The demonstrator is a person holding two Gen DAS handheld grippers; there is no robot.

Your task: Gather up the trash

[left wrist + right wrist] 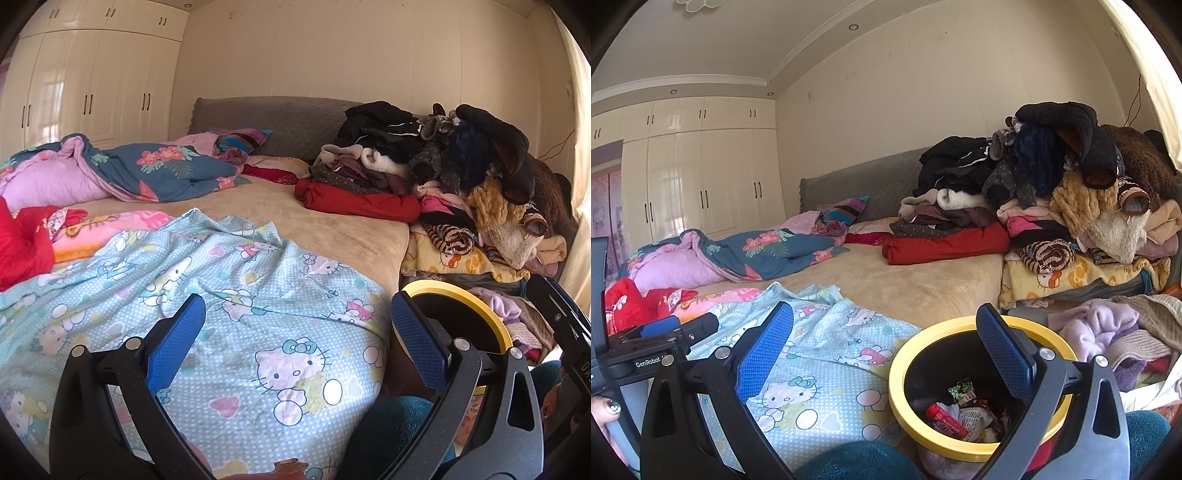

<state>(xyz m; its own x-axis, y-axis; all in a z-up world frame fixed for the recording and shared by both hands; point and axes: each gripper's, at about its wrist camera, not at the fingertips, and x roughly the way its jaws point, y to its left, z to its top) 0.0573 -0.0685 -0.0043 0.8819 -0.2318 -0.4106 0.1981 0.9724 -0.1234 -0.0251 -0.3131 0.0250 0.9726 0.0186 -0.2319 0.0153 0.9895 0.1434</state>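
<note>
Trash bin (979, 384) stands upright at the near right, just beside the bed's edge, a black tub with a yellow rim, mouth open. Inside, wrappers heaped at the bottom: a red wrapper (946, 420) lying tilted, a small green packet (963, 392) just beyond it, crumpled whitish plastic to their right. From the left wrist view only an arc of that yellow rim (476, 306) shows, contents hidden.
</note>
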